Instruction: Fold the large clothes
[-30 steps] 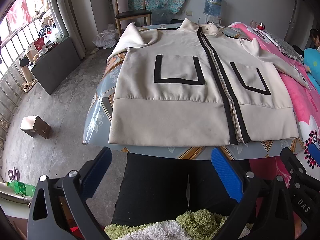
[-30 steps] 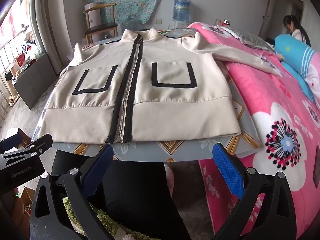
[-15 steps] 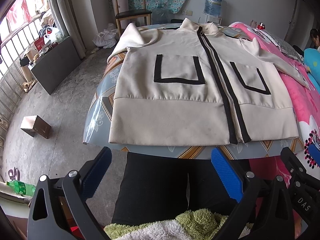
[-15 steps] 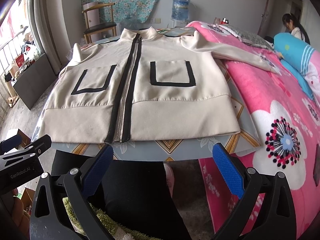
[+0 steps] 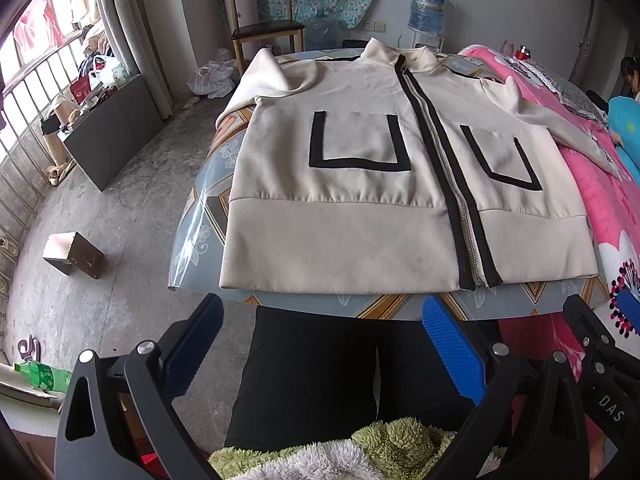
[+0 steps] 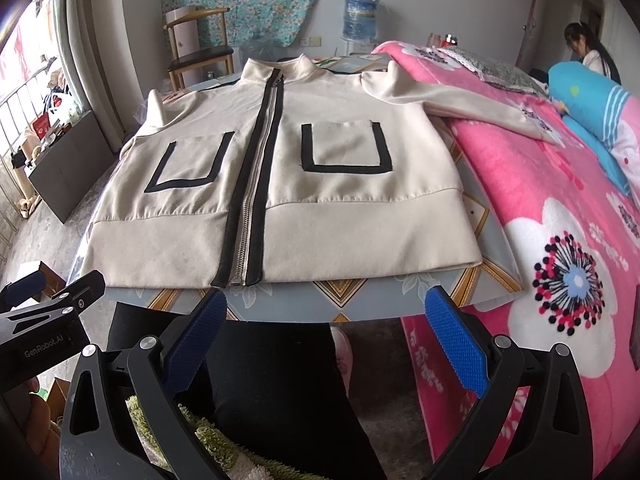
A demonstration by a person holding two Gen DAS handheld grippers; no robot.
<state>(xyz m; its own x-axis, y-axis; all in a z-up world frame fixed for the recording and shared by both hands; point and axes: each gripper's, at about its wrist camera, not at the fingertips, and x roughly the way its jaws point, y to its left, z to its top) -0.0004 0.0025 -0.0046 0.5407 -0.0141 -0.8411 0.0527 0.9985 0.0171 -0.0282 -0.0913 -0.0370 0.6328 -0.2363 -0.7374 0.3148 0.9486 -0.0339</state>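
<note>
A cream zip-up jacket (image 5: pixel 360 208) (image 6: pixel 320 184) with black zipper trim and two black-edged pockets lies flat, front up, on a patterned table (image 5: pixel 200 232) (image 6: pixel 360 300), hem toward me. One sleeve hangs off the far left edge; the other stretches right onto a pink blanket (image 6: pixel 540 184). My left gripper (image 5: pixel 320 344) is open, held short of the hem below the table edge. My right gripper (image 6: pixel 326 336) is open too, just before the hem near the zipper's end. Neither holds anything.
A person's black-clad legs (image 5: pixel 320 376) are below the table edge. The bed with the pink flowered blanket (image 5: pixel 600 184) borders the table's right side; another person (image 6: pixel 588 52) sits beyond it. A wooden chair (image 5: pixel 264 28), water jug (image 6: pixel 360 16) and low cabinet (image 5: pixel 108 136) stand around; a box (image 5: pixel 74 254) lies on the floor.
The right wrist view has tilted and shifted slightly, bringing the jacket a little closer. The left gripper and the jacket have not moved.
</note>
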